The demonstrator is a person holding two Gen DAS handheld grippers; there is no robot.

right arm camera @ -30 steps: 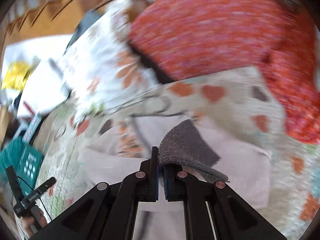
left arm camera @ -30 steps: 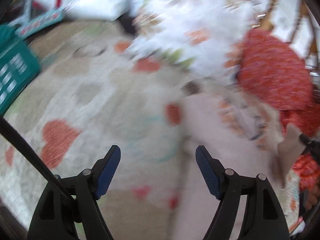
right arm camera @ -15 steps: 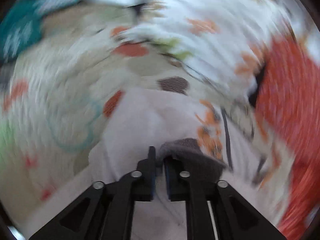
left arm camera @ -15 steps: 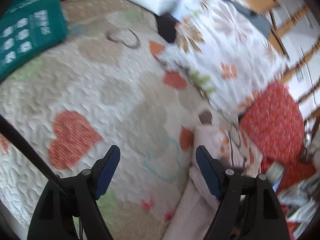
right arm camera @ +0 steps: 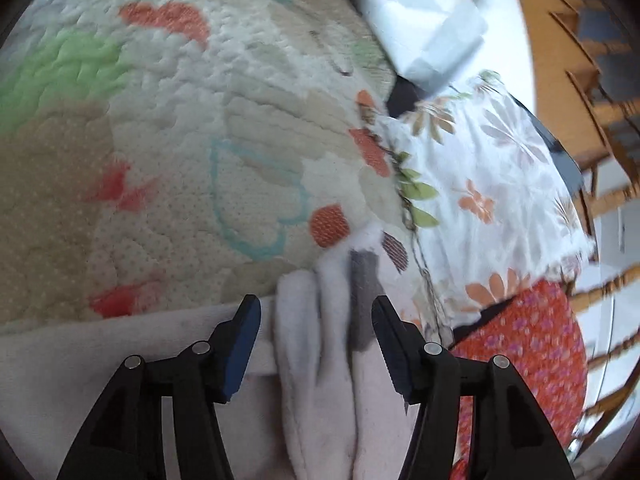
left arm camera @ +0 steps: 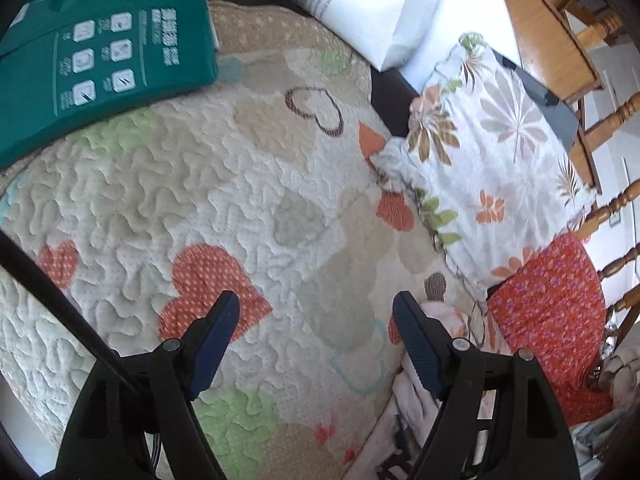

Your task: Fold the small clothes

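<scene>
A small pale pink fleece garment [right arm camera: 320,360] with a grey cuff [right arm camera: 362,280] lies bunched in folds on the heart-patterned quilt [right arm camera: 180,140]. My right gripper [right arm camera: 316,338] is open, its jaws on either side of the bunched folds, gripping nothing. In the left wrist view my left gripper [left arm camera: 316,336] is open and empty above the quilt [left arm camera: 200,200]. The pink garment [left arm camera: 412,392] lies at the lower right there, partly hidden behind the right finger.
A floral cushion [left arm camera: 492,176] and a red patterned cushion [left arm camera: 552,320] lie to the right. A teal package [left arm camera: 100,52] and a white bag [left arm camera: 384,12] sit at the quilt's far edge. Wooden chairs [left arm camera: 600,128] stand beyond.
My right gripper was shut on the grey cuff and has opened, leaving the garment on the quilt. Both views have swung left across the quilt.
</scene>
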